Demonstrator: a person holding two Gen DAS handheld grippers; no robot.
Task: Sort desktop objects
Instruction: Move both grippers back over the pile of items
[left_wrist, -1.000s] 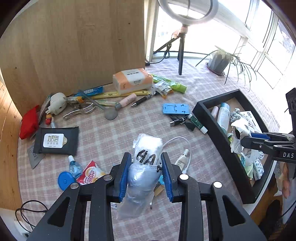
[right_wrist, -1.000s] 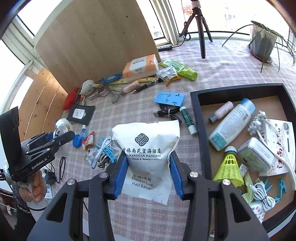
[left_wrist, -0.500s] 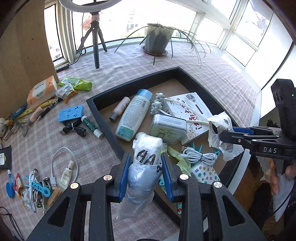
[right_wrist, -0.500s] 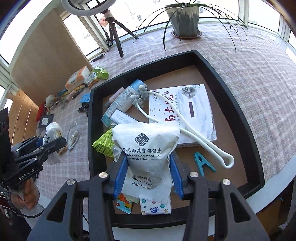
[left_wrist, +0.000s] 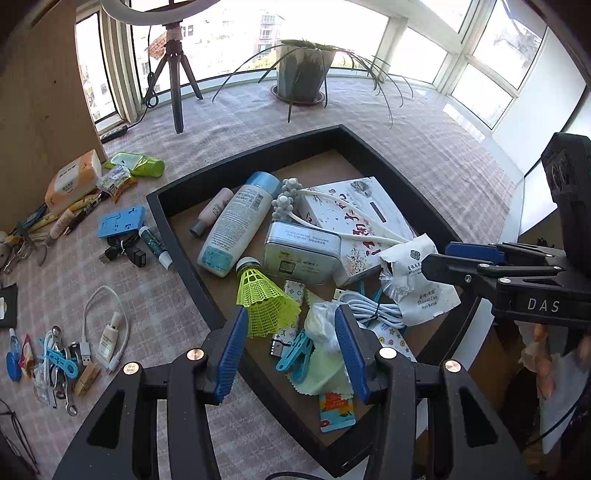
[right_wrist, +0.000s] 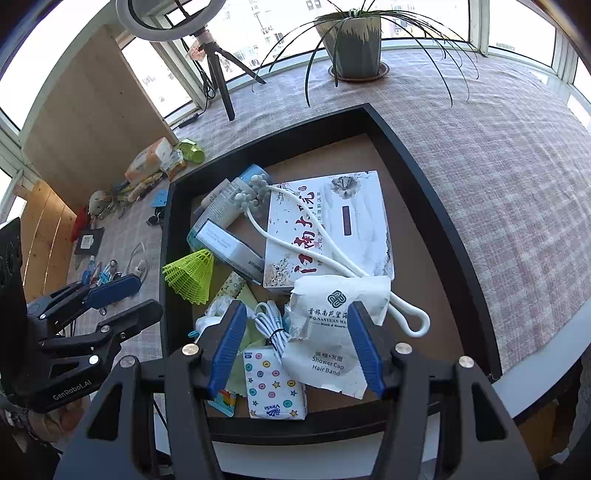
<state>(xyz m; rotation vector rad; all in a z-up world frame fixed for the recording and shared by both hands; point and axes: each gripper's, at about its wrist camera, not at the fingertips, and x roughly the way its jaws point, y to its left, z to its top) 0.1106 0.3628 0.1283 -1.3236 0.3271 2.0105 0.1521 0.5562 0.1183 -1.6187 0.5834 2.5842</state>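
Observation:
Over the black tray's (left_wrist: 192, 266) near end, my left gripper (left_wrist: 291, 347) has its jaws opening. A crumpled clear plastic bag (left_wrist: 321, 325) lies loose in the tray between them, close to the right finger and apart from the left pad. My right gripper (right_wrist: 295, 343) hangs over the same tray (right_wrist: 424, 177), jaws opening too. The white shower cap packet (right_wrist: 332, 332) sits between its fingers, leaning by the right pad, with a wide gap to the left pad. Each gripper shows in the other's view: right gripper (left_wrist: 436, 256), left gripper (right_wrist: 147, 295).
The tray holds a lotion bottle (left_wrist: 236, 225), a tin (left_wrist: 301, 253), a white printed box (right_wrist: 328, 225), a yellow shuttlecock (left_wrist: 264, 299), a white cable (left_wrist: 373, 310) and a tissue pack (right_wrist: 275, 384). Several small items litter the checked cloth (left_wrist: 166, 306) at left. A plant pot (left_wrist: 301, 70) and tripod (left_wrist: 177, 81) stand behind.
Both grippers swung from the cluttered cloth over to the tray. Their jaws have since widened, and the plastic bag and the white packet have come out of the grips.

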